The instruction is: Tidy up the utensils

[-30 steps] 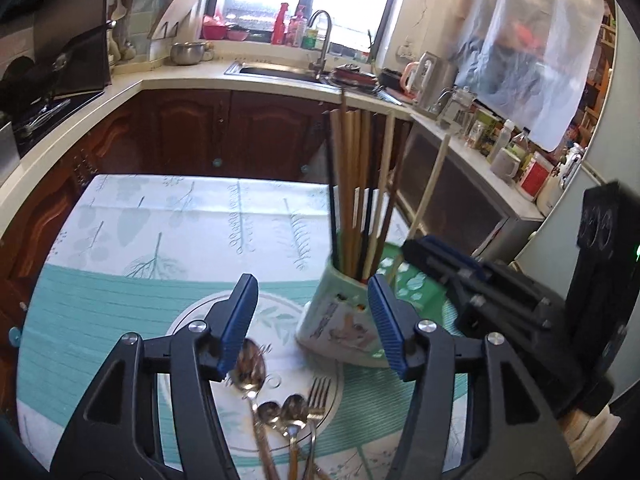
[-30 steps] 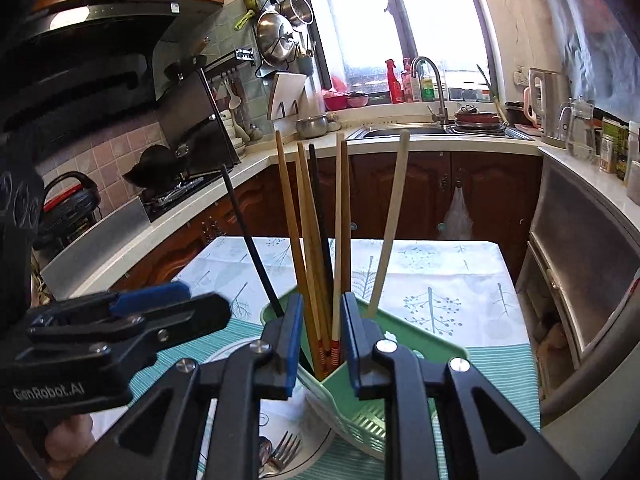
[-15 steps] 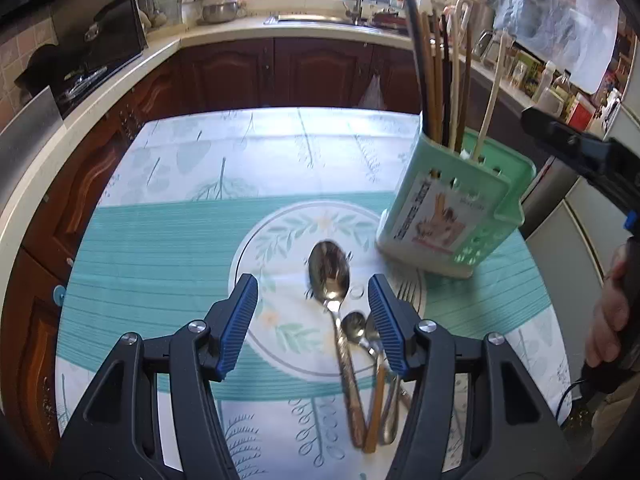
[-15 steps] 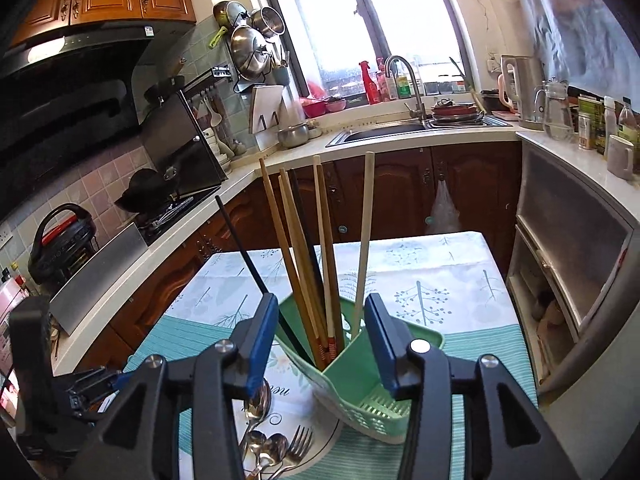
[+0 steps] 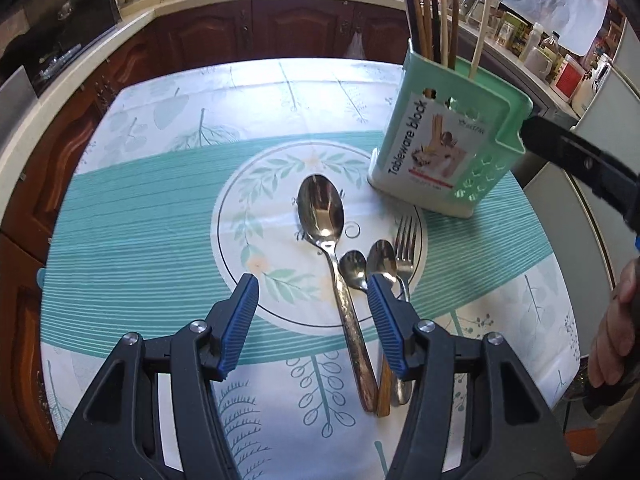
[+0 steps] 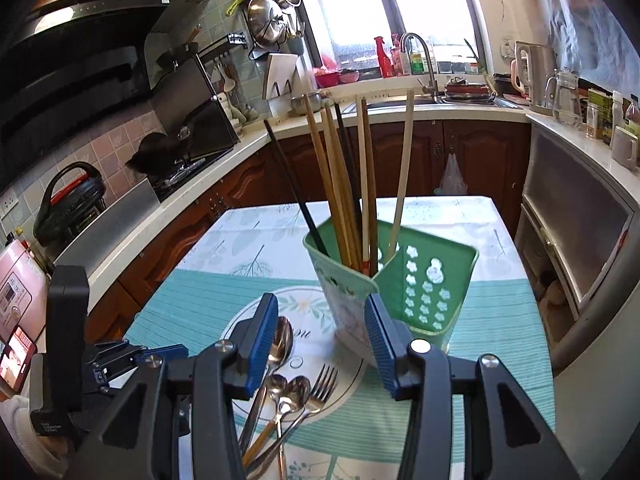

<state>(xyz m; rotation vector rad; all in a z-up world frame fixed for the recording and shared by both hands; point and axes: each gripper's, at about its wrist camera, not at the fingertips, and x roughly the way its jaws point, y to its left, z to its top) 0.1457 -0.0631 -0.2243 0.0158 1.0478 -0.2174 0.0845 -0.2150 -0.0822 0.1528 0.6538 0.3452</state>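
The left gripper (image 5: 312, 312) hangs apart and empty over the tablecloth (image 5: 140, 248), the big spoon (image 5: 322, 210) just ahead, its handle running between the fingers. Small spoons (image 5: 354, 264) and fork (image 5: 405, 240) lie beside it. Rightward, the right gripper (image 6: 320, 340) stands empty, jaws having just spread, before the green holder (image 6: 432, 276) of chopsticks (image 6: 340, 184).

This is a home kitchen. A sink with a curved faucet (image 6: 420, 60) sits under a bright window (image 6: 384, 8). Left of the sink, steel pots (image 6: 266, 18) hang on the tiled wall, and further left stands a stove (image 6: 180, 164) under a black range hood (image 6: 76, 40). Right of the sink is an electric kettle (image 6: 534, 76). Dark wooden cabinets (image 6: 472, 152) run below it.
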